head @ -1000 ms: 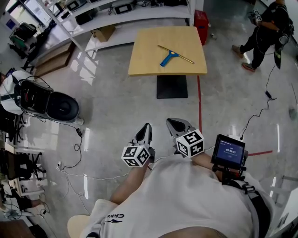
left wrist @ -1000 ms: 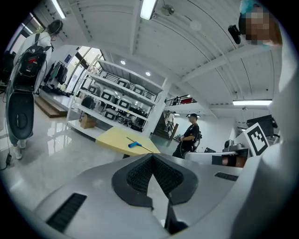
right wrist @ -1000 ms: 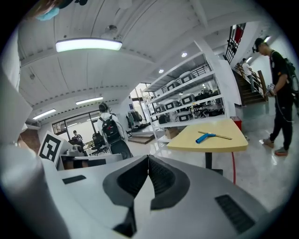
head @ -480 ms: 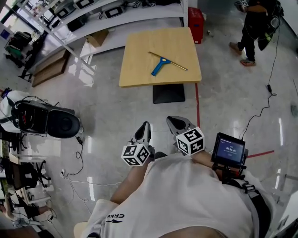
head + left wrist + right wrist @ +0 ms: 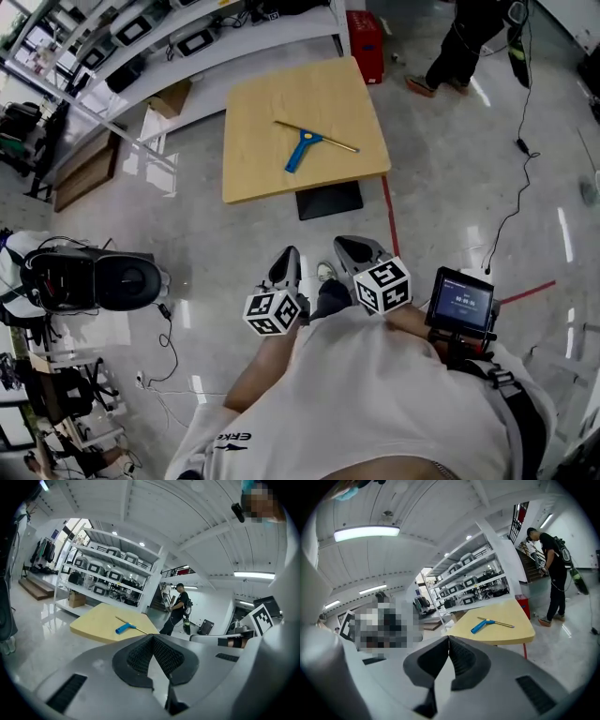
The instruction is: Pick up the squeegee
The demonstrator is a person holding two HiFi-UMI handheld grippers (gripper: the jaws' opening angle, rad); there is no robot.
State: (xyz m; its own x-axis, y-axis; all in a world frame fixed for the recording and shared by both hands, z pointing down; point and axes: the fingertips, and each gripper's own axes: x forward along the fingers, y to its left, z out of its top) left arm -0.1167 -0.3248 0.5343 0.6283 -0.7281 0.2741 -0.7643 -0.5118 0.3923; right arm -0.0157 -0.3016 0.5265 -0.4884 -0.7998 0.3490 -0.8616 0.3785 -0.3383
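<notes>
Over the last second you have walked up on the tabletop [image 5: 330, 94]. In the head view it has slid down from the top of the frame, grown larger and drifted a little toward 11 o'clock. Nothing on it has shifted: the squeegee [image 5: 309, 139] lies flat near the middle of the wood, at about 12 o'clock from your hands. Its blue handle [image 5: 297, 155] points back toward 7 o'clock and its thin blade [image 5: 333, 142] runs from 10 to 4 o'clock.

Your hands have not changed at all. The left gripper [image 5: 293, 254] has its jaws pressed together with nothing between them, and the right gripper [image 5: 349, 246] is the same, tips meeting and empty. Both are carried close in front of your body and aimed at the tabletop (each gripper view has the squeegee sitting just above its closed tips).

So I'd judge this as the approach leg only, with a stretch of bare floor [image 5: 216, 234] between you and the near edge. The squeegee is well out of reach, and whichever gripper you mean to use will need spreading before it gets there.

The other person [image 5: 469, 37] at 1 o'clock has drifted toward the top edge of the frame, clear of your path.
</notes>
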